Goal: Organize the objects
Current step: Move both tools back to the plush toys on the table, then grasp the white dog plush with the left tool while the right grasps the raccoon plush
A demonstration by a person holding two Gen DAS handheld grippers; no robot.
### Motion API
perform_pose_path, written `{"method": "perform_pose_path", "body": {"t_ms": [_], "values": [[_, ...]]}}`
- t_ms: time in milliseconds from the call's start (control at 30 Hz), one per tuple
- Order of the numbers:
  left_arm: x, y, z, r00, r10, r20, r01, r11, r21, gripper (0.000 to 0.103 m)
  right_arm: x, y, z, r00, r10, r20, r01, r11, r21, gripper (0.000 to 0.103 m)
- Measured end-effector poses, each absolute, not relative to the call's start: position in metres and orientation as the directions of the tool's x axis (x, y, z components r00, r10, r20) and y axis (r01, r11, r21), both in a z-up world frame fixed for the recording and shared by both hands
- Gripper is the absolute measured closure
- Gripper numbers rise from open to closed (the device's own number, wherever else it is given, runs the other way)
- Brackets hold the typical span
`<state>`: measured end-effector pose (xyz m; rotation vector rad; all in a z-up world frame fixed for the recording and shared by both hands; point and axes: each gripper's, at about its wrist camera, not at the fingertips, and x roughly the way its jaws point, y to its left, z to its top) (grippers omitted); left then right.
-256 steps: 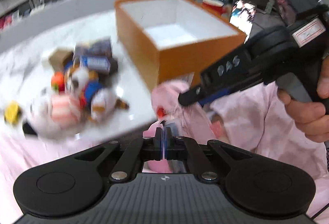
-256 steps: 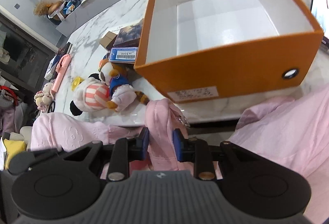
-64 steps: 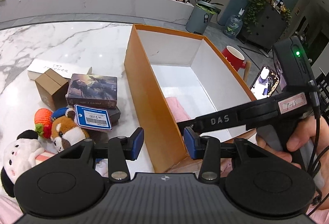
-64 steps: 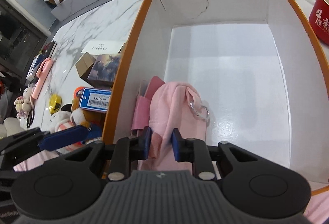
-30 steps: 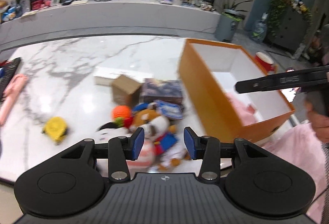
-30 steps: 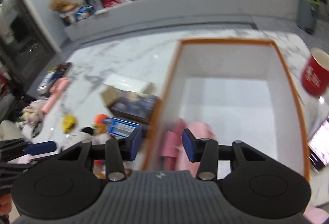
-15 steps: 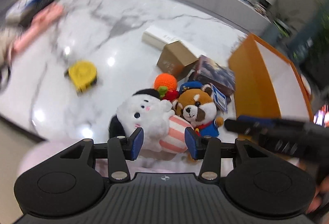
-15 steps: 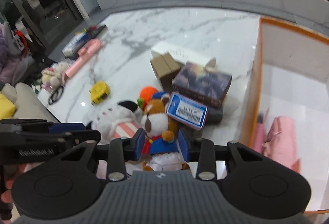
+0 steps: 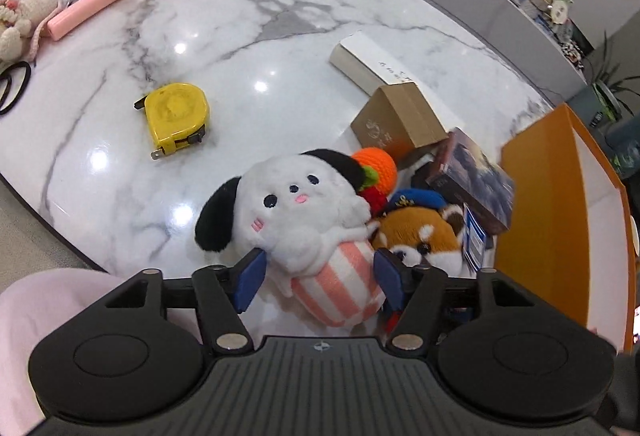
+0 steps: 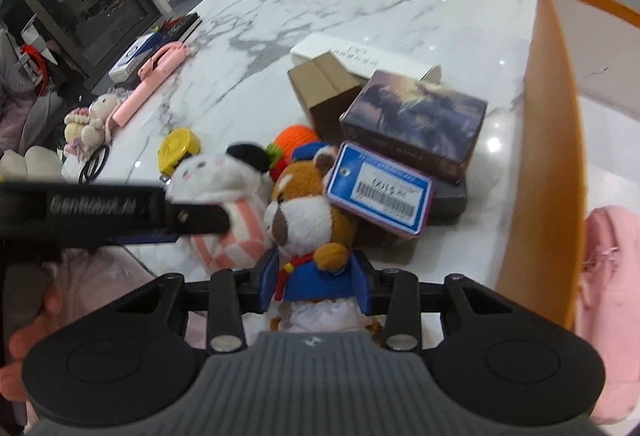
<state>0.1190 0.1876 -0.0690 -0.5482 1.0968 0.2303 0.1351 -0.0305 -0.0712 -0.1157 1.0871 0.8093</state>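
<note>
A white plush dog (image 9: 296, 203) with black ears and a pink-striped body lies near the table's front edge. My left gripper (image 9: 318, 278) is open, its blue pads on either side of the striped body. A brown red-panda plush (image 10: 308, 220) in a blue outfit lies beside it, also in the left wrist view (image 9: 424, 232). My right gripper (image 10: 316, 284) is open around the panda's blue torso. The orange box (image 10: 556, 139) stands to the right with a pink pouch (image 10: 608, 256) inside.
Behind the plushes are an orange knitted toy (image 9: 376, 163), a brown carton (image 9: 400, 119), a dark picture box (image 10: 416, 115), a blue barcode tag (image 10: 380, 191) and a white box (image 9: 372, 63). A yellow tape measure (image 9: 176, 115) lies left. Pink stick, small doll and remote lie far left.
Both grippers have left the orange box, swung left and come down onto the plush toys. The pink pouch was let go and stays in the box.
</note>
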Motion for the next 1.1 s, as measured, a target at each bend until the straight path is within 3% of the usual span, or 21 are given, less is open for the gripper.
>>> {"method": "perform_pose_path", "body": {"t_ms": [233, 367, 533, 667, 967, 1100], "values": [[0.132, 0.182, -0.086, 0.409, -0.084, -0.909, -0.459, 0.842, -0.284, 0.022, 0.131, -0.026, -0.077, 0.211, 0.53, -0.821, -0.632, 0.715, 0.299, 0.062], [0.133, 0.184, -0.087, 0.412, -0.084, -0.907, -0.442, 0.853, -0.279, 0.026, 0.132, -0.026, -0.077, 0.209, 0.534, -0.82, -0.631, 0.714, 0.304, 0.062], [0.139, 0.177, -0.081, 0.344, -0.069, -0.937, -0.274, 0.947, -0.17, 0.03, 0.135, -0.027, -0.078, 0.205, 0.538, -0.817, -0.623, 0.716, 0.316, 0.062], [0.139, 0.186, -0.081, 0.286, -0.11, -0.952, -0.171, 0.972, -0.164, 0.029, 0.136, -0.029, -0.073, 0.217, 0.536, -0.816, -0.631, 0.715, 0.302, 0.062], [0.132, 0.212, -0.087, 0.301, -0.199, -0.933, -0.304, 0.907, -0.292, 0.024, 0.139, -0.03, -0.07, 0.225, 0.532, -0.817, -0.622, 0.724, 0.3, 0.062], [0.131, 0.216, -0.08, 0.338, -0.143, -0.93, -0.367, 0.89, -0.271, 0.024, 0.143, -0.027, -0.07, 0.223, 0.536, -0.814, -0.624, 0.72, 0.303, 0.061]]}}
